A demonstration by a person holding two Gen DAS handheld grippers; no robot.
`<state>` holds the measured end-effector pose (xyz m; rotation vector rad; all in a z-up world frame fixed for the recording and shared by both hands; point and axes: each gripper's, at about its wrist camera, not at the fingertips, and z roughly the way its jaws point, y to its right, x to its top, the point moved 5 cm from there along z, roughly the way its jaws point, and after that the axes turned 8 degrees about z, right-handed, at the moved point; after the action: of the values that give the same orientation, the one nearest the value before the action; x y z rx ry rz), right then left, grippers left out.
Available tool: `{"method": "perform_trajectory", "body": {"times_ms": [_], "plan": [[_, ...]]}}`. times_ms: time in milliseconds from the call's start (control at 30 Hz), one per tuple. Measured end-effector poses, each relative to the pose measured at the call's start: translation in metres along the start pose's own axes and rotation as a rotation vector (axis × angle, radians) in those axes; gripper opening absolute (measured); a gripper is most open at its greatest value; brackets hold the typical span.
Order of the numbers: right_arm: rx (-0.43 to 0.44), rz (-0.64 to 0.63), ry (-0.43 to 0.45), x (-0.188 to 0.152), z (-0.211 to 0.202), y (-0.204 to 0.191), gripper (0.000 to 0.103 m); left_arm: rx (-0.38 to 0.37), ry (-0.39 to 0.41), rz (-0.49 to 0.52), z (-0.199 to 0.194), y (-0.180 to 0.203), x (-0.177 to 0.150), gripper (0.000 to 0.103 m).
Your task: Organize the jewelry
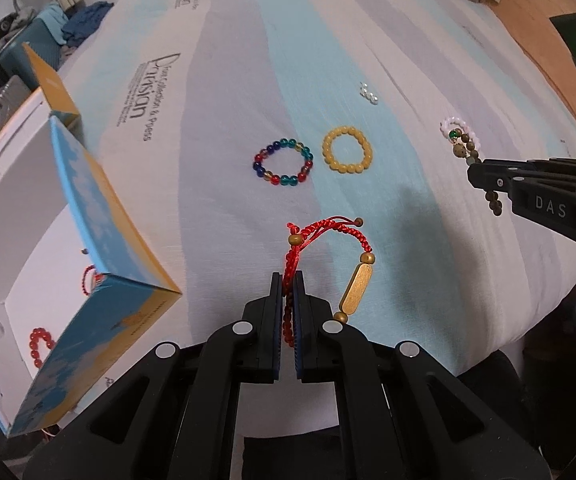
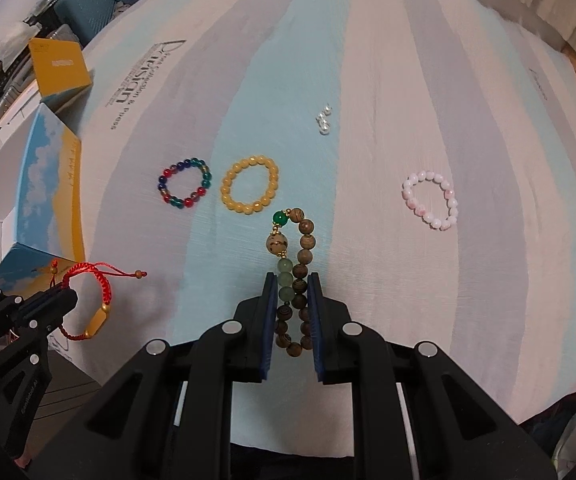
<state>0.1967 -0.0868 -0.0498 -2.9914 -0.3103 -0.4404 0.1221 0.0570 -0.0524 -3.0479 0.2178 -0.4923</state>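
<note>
My left gripper (image 1: pixel 288 280) is shut on a red cord bracelet (image 1: pixel 328 248) with a gold bar, held just above the striped cloth; it also shows in the right wrist view (image 2: pixel 88 300). My right gripper (image 2: pixel 292 280) is shut on a brown wooden bead bracelet (image 2: pixel 300 264) with green beads; it also shows in the left wrist view (image 1: pixel 464 152). A multicolour bead bracelet (image 1: pixel 283 162), a yellow bead bracelet (image 1: pixel 347 149), a pink bead bracelet (image 2: pixel 430 200) and small pearls (image 1: pixel 369 93) lie on the cloth. The open white box (image 1: pixel 4 216) at the left holds red bracelets (image 1: pixel 40 344).
The box's blue and yellow lid (image 1: pixel 96 208) stands up beside my left gripper. A striped cloth (image 1: pixel 248 60) covers the surface. Clutter and a teal case (image 2: pixel 84 4) sit at the far left. A wooden floor (image 1: pixel 544 40) shows at the right.
</note>
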Motion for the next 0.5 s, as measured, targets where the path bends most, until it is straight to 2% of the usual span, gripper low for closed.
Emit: {"method": "perform_trajectory", "body": {"times_ms": [500], "plan": [[0.022, -0.067, 0.081, -0.004, -0.044, -0.041, 0.014, 0.04, 0.059, -0.034, -0.043, -0.026, -0.01, 0.003]]}}
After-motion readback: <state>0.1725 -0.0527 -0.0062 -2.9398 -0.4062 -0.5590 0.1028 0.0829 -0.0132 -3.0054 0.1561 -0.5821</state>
